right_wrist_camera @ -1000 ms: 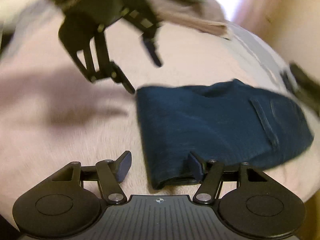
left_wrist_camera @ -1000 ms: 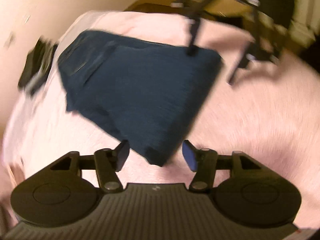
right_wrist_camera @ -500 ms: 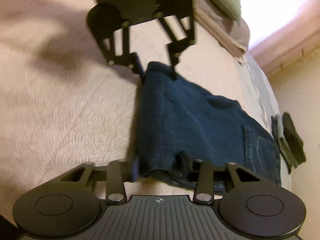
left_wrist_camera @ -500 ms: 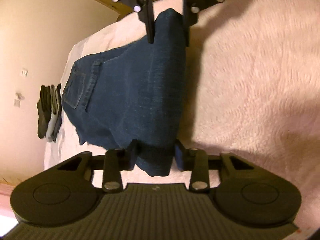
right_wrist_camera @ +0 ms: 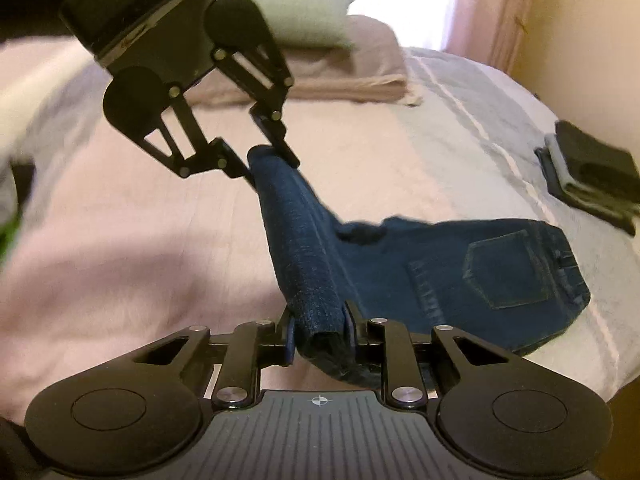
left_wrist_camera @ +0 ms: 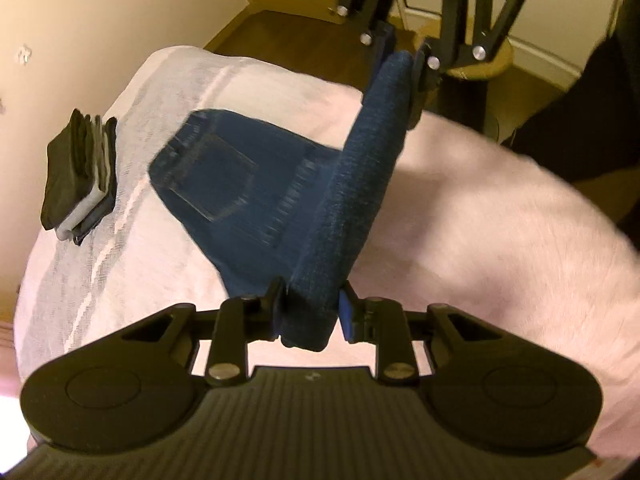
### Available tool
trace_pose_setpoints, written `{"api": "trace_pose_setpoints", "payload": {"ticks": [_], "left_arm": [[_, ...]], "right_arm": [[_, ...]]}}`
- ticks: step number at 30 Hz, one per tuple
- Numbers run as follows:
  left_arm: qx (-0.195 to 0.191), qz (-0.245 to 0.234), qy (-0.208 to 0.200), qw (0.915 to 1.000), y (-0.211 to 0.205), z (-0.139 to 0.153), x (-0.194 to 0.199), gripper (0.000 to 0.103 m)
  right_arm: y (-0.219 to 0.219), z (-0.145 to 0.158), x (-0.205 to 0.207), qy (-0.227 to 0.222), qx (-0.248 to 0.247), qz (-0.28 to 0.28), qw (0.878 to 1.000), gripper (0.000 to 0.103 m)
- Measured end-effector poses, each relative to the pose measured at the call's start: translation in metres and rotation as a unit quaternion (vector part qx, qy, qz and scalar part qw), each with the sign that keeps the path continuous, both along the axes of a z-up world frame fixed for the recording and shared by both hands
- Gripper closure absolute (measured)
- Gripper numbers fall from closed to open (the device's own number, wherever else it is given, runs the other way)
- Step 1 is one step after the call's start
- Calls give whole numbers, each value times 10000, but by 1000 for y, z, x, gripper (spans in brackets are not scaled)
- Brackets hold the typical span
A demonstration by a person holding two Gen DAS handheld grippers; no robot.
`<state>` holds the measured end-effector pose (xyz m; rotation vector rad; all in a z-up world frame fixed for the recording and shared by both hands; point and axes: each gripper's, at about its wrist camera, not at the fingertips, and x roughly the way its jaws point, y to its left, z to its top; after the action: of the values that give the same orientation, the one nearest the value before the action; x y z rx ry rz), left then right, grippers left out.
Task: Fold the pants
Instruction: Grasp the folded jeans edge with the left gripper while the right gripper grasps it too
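Dark blue jeans [left_wrist_camera: 352,200] lie partly on the pink bedspread [left_wrist_camera: 500,232]. Their folded edge is raised into a ridge between my two grippers. My left gripper [left_wrist_camera: 310,308] has its jaws closing on the near end of that ridge, pads pressed on the denim. At the far end, my right gripper [left_wrist_camera: 404,56] pinches the same edge. In the right wrist view the right gripper [right_wrist_camera: 320,328], jaws closing, clamps the bunched denim, and the left gripper [right_wrist_camera: 272,160] holds the far end. The waist with a back pocket [right_wrist_camera: 504,268] rests flat on the bed.
A stack of folded dark and grey clothes [left_wrist_camera: 80,176] sits near the bed's edge by the wall, also the stack [right_wrist_camera: 592,176]. A green pillow [right_wrist_camera: 296,16] and beige folded bedding [right_wrist_camera: 360,76] lie at the head. Wooden floor [left_wrist_camera: 280,32] lies beyond the bed.
Both grippers went from open beside the flat jeans to clamped on the folded edge. They have since risen, lifting that edge off the bed while the waist stays down.
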<state>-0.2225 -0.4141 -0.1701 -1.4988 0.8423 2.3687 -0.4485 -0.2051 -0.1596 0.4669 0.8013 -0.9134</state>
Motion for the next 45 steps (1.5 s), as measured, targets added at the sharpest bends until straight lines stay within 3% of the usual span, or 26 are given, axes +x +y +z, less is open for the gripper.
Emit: {"api": "trace_pose_setpoints", "payload": {"ticks": [6,10,12,16,18,20,22,24,27,32,33,35,37,39,42,45], "left_arm": [[408,197,-295,9985,-67,55,-110,80],[762,279,-513,9954,-124,57,-207,80],[953,347,-632,9928,-149,47,-254,80],[1260,445,-963,9863,-194,-2,-337,77],[1447,711,-1064,9812,-217,-34,-368,75],[1709,1279,-1083,9709,-244,-70,-391,77],[2019,1935,-1045,9544,-269,-100,-401,79],[2239,2356,-966,9408,-285,-118,-398,79],[2632,2753,-769,9214,-297,-125,-386,79],[3478,3239,-462,8786,-304,-128,-370,78],[3494,3303,-479,8755,-302,-133,-371,78],[3315,3339,-601,8804,-291,-142,-377,78],[3288,3402,-555,8792,-287,-141,-378,88],[3203,3494,-360,8798,-286,-127,-375,90],[3224,3660,57,8730,-294,-107,-373,90],[3107,3789,-21,8717,-300,-124,-382,90]], "right_arm": [[-85,34,-104,-967,329,-128,9947,85],[-154,24,-187,-1599,682,-475,9836,85],[-185,13,-223,-1815,809,-672,9778,85],[-242,-40,-295,-2336,1309,-1269,9551,85],[-266,-72,-322,-2533,1567,-1545,9420,85],[-286,-112,-344,-2790,1839,-1887,9234,85],[-299,-149,-358,-2951,2102,-2314,9029,85],[-301,-166,-366,-3083,2163,-2482,8925,84],[-296,-174,-373,-3442,2185,-2666,8734,83],[-284,-177,-374,-3731,2106,-3066,8499,83],[-282,-175,-374,-3725,2086,-3124,8486,83],[-282,-176,-371,-3631,2084,-3204,8498,84],[-286,-169,-370,-3569,2111,-3230,8507,87],[-291,-155,-372,-3682,1972,-3154,8521,89],[-302,-144,-379,-3759,1688,-3151,8550,89],[-318,-167,-381,-3619,1785,-3246,8554,89]]}}
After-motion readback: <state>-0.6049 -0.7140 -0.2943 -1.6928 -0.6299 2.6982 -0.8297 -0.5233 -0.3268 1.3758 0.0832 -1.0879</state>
